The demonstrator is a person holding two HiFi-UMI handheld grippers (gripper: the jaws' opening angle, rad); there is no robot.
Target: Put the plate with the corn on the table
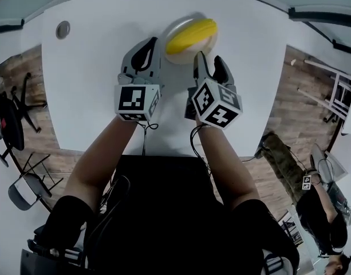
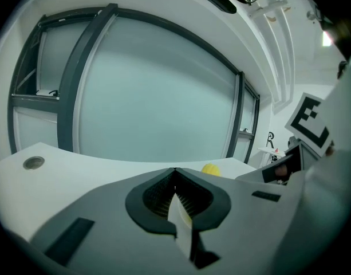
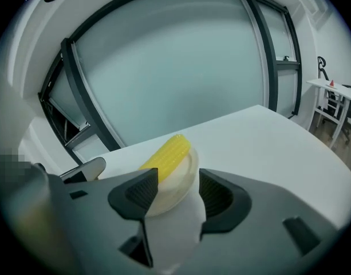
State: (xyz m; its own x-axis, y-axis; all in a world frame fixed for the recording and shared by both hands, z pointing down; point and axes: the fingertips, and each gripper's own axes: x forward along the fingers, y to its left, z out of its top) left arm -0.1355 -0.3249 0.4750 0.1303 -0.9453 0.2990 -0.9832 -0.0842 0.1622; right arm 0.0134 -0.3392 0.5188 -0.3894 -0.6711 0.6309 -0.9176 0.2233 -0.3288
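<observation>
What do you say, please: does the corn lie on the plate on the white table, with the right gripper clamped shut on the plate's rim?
Not quite: the right gripper is not clamped; the right gripper view shows its jaws wide apart, the rim of the plate between them. The corn does lie on the plate on the white table.

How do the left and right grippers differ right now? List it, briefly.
The left gripper has its fingers together, empty; the right gripper has them apart, the plate edge between them. The left gripper sits left of the plate; the right gripper points at the corn. Both are over the white table.
</observation>
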